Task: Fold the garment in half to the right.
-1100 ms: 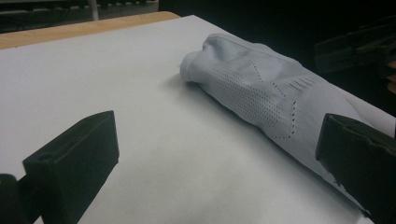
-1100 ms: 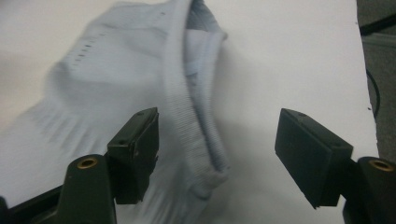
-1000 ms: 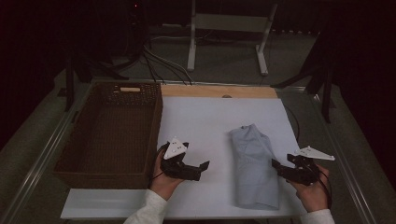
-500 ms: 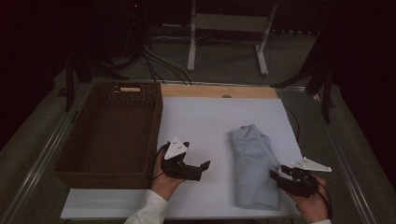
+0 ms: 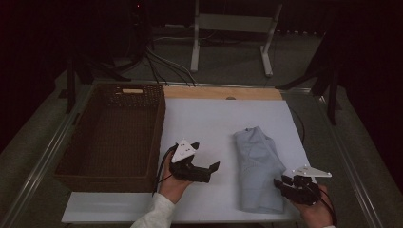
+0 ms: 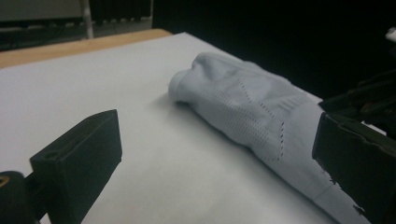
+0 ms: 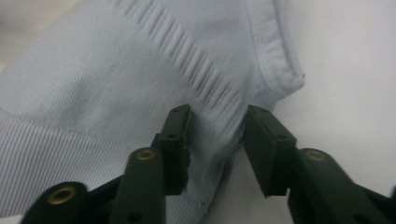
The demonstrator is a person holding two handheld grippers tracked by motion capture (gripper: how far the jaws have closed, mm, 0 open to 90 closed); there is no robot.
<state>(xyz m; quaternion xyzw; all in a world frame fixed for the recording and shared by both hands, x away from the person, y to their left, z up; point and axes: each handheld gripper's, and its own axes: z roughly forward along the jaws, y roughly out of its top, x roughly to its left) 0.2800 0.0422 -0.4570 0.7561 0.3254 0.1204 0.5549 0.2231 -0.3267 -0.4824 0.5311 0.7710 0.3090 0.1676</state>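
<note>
White table (image 5: 214, 118) under dim light, with dark floor and a metal stand beyond it. Folded pale-blue knit garment (image 5: 256, 166) lies lengthwise on the table, well to the right of the woven brown basket (image 5: 114, 137); its fabric shows ribbed bands, rows of small perforations and a thick hemmed edge (image 7: 275, 51). Left gripper (image 5: 209, 171) rests between basket and garment, fingers spread wide apart and empty, pointing toward the garment. Right gripper (image 5: 280, 184) sits at the garment's near right corner, farthest from the basket; its fingers (image 7: 177, 140) are parted, straddling a raised fold of cloth without clamping it.
</note>
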